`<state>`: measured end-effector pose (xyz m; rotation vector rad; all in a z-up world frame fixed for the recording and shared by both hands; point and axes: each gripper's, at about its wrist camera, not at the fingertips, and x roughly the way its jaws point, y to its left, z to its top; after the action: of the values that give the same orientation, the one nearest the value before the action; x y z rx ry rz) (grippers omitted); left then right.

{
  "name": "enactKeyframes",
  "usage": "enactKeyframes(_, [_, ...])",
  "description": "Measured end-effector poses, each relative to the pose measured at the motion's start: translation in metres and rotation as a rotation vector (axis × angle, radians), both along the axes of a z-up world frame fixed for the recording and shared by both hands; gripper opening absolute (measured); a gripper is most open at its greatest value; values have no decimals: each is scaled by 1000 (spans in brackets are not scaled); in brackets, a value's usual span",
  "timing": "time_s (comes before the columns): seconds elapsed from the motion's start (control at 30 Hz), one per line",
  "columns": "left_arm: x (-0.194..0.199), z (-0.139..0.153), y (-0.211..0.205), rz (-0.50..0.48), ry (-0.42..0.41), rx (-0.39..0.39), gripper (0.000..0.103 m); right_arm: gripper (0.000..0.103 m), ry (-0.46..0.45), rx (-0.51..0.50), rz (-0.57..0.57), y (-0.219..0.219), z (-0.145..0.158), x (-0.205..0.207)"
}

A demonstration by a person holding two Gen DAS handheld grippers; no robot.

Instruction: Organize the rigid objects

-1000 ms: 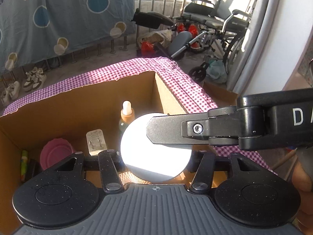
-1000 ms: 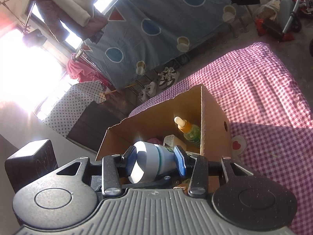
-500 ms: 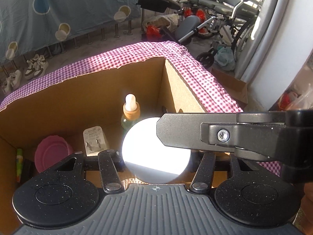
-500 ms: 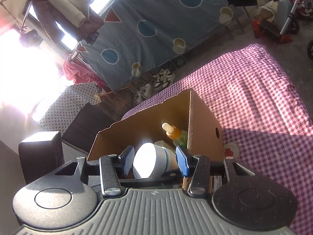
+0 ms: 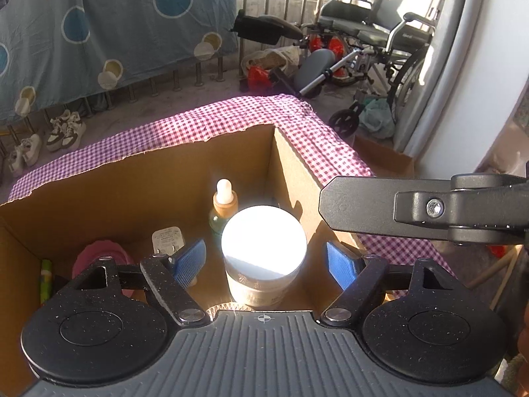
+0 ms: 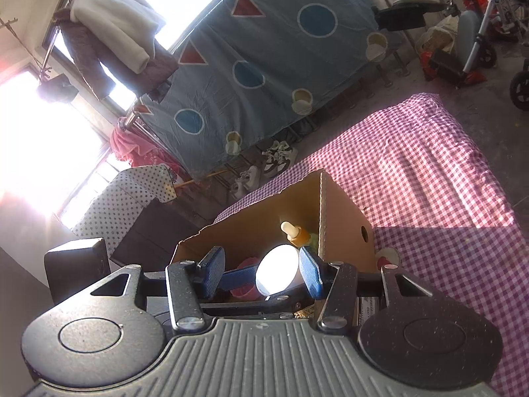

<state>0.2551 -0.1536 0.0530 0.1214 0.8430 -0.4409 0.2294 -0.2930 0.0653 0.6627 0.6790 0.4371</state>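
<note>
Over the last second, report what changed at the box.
The left gripper has just opened its jaws, letting go of the white jar, which now stands in the cardboard box. The right gripper has backed slightly off it. Dropper bottle and pink lid stayed put.

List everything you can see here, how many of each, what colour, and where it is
cardboard box: one, brown, on the checked cloth
checked cloth: one, pink and white, under and beyond the box
white jar: one, white lid, upright inside the box, between the left gripper's pads
dropper bottle: one, amber with a white tip, in the box behind the jar
pink lid: one, pink, left part of the box
wall plug: one, white, in the box beside the pink lid
wheelchair: one, grey, on the floor beyond
shoes: several, white, on the floor under the blue sheet
left gripper: one, black with blue pads, jaws just opened, clear of the jar
right gripper: one, black with blue pads, open over the box
</note>
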Motion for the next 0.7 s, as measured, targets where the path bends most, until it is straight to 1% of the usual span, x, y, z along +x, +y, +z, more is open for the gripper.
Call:
enactKeyframes(0.13, [-17,19,8,1,-67,-37,92,53,-33,12,-26,1,10,-26])
enactKeyframes(0.2, [-29,29,14,1,-98,-59,98,54,-58,14,-42,2,16,-43])
enactKeyframes(0.3, [-50,43,27,5,-135,-94,102,56,-97,18,-67,3,25,-71])
enactKeyframes(0.37, [-64,50,37,11,-154,-112,102,60,-118,15,-77,5,30,-87])
enactKeyframes(0.47, [-84,56,51,29,-169,-137,103,60,-141,0,-92,9,38,-107])
enactKeyframes(0.53, [-93,56,60,64,-170,-139,103,66,-159,5,-96,12,42,-121])
enactKeyframes(0.6, [-102,55,68,110,-162,-131,103,68,-171,0,-103,16,45,-133])
enactKeyframes(0.67, [-109,54,75,155,-160,-125,103,68,-175,-24,-105,22,46,-141])
enactKeyframes(0.7, [-114,52,82,183,-162,-121,103,70,-173,-45,-104,26,46,-145])
